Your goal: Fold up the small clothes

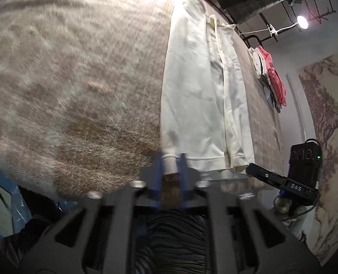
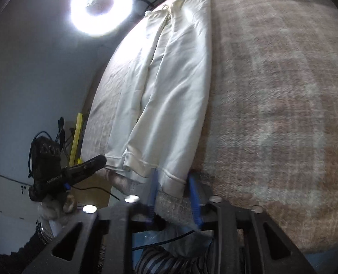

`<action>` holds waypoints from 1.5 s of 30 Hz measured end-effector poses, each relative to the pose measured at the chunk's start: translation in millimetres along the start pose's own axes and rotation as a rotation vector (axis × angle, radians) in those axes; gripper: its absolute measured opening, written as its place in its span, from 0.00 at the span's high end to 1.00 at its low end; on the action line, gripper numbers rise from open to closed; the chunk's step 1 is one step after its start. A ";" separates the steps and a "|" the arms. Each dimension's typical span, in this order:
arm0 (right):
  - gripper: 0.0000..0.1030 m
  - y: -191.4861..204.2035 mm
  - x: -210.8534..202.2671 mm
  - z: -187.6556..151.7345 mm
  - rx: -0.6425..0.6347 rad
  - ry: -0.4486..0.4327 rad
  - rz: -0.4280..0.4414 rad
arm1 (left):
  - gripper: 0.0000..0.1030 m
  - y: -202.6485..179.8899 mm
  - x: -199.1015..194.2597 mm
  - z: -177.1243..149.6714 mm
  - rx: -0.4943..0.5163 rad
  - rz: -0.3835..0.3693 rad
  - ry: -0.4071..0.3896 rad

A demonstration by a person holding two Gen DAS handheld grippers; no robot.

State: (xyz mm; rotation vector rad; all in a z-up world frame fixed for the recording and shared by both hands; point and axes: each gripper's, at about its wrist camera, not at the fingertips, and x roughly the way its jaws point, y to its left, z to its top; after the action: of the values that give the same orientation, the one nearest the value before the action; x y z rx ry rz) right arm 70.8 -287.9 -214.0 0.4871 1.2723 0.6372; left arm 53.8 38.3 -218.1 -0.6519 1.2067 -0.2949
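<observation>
From my left tool [image 1: 173, 167] I see the cream trousers [image 1: 200, 96] laid out lengthwise on the brownish plaid cloth [image 1: 77, 80] that covers the desk, folded so one leg lies over the other, waist end far from me under a bright glare. The near cuff [image 1: 169, 164] sits between my left tool's blue fingertips [image 1: 158, 166], which stand close on either side of it; whether they actually press it I cannot tell through the blur. Off to that side the right tool [image 1: 258, 171] shows as a black nose by the other hem corner, and a small heap of pink and pale clothes [image 1: 271, 77] lies further along the desk edge. From my right tool [image 2: 172, 188] the same trousers [image 2: 169, 86] run away from me, and the cuff [image 2: 172, 183] nearest me hangs between blue fingertips [image 2: 192, 189] set apart around it, not closed on it as far as I can see. The left tool [image 2: 93, 162] points at the far hem corner, and a ring lamp [image 2: 101, 6] glares above
</observation>
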 end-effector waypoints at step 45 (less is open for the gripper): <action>0.98 -21.7 -19.6 115.4 0.097 -0.103 0.063 | 0.97 -51.2 23.0 132.9 0.076 0.054 -0.099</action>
State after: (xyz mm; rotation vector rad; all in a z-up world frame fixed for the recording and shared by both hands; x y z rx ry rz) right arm 183.4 -315.9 -187.2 0.6345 1.1974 0.5970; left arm 191.7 26.7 -177.4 -0.5609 1.1109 -0.2587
